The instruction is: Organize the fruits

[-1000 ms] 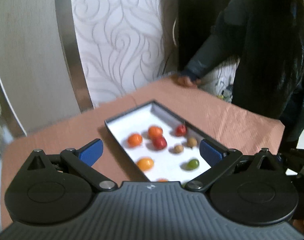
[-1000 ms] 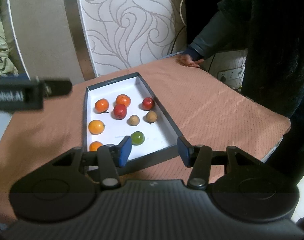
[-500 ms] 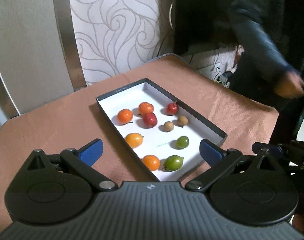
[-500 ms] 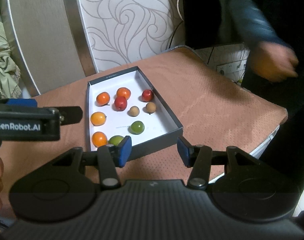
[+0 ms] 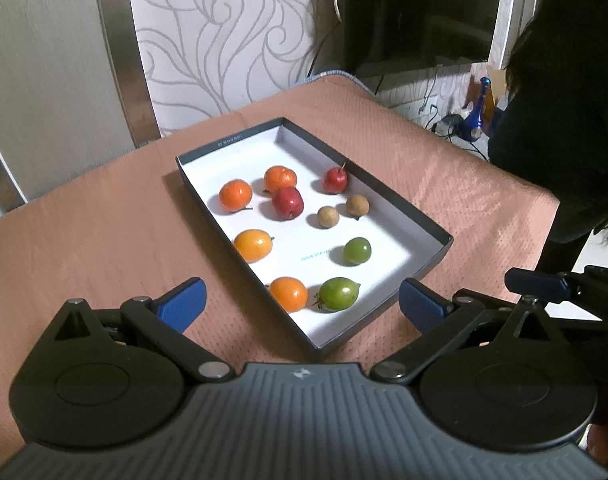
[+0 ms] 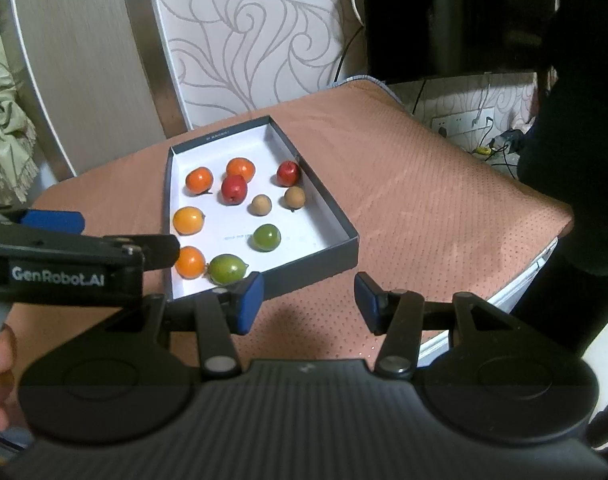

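A shallow dark box (image 5: 439, 257) with a white floor lies on the brown tablecloth and holds several small fruits. Among them are an orange one (image 5: 288, 294) and a green one (image 5: 338, 294) at the near end, a red one (image 5: 288, 203) in the middle, and two brown ones (image 5: 328, 216) to its right. My left gripper (image 5: 301, 310) hovers open and wide above the box's near corner, holding nothing. My right gripper (image 6: 308, 306) is open and empty just in front of the box (image 6: 316, 264), over bare cloth. The left gripper's arm (image 6: 63, 272) crosses the left of the right wrist view.
A person in dark clothes (image 5: 564, 120) stands at the table's right edge. A patterned wall panel (image 5: 223, 40) and a dark screen (image 5: 420, 12) stand behind the table. Cables and a blue bottle (image 5: 478, 110) lie beyond the far right corner. Bare cloth (image 6: 424, 200) lies right of the box.
The person's arm has left the far table edge and drawn back to the right. The left view has dipped, so the whole box now shows. Both grippers stay open.
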`<action>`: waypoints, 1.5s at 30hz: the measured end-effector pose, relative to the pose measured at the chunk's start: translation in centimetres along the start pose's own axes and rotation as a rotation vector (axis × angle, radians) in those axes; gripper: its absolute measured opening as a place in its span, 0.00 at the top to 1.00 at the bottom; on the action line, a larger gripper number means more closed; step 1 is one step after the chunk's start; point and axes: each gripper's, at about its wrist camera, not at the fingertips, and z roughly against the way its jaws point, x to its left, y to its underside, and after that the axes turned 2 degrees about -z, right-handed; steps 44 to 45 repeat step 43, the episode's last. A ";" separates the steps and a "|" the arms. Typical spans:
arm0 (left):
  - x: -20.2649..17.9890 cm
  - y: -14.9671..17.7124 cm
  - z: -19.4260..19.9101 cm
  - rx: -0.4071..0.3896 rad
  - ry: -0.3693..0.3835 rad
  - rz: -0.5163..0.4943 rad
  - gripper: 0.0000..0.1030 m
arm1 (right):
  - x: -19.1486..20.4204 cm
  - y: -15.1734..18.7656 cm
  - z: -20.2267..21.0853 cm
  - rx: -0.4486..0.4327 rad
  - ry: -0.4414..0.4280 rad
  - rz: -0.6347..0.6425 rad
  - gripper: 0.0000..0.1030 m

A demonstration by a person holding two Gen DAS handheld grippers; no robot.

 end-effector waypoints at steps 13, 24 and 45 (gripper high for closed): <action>0.3 0.1 -1.2 0.044 0.009 0.013 0.00 | -0.3 0.1 -1.4 0.044 0.002 0.008 0.49; 0.1 0.3 -1.6 0.067 0.017 0.026 0.00 | -0.9 0.5 -1.6 0.062 0.015 -0.004 0.49; -0.5 0.7 -1.3 0.078 0.044 0.041 0.02 | -1.7 1.1 -1.2 0.061 0.026 -0.033 0.49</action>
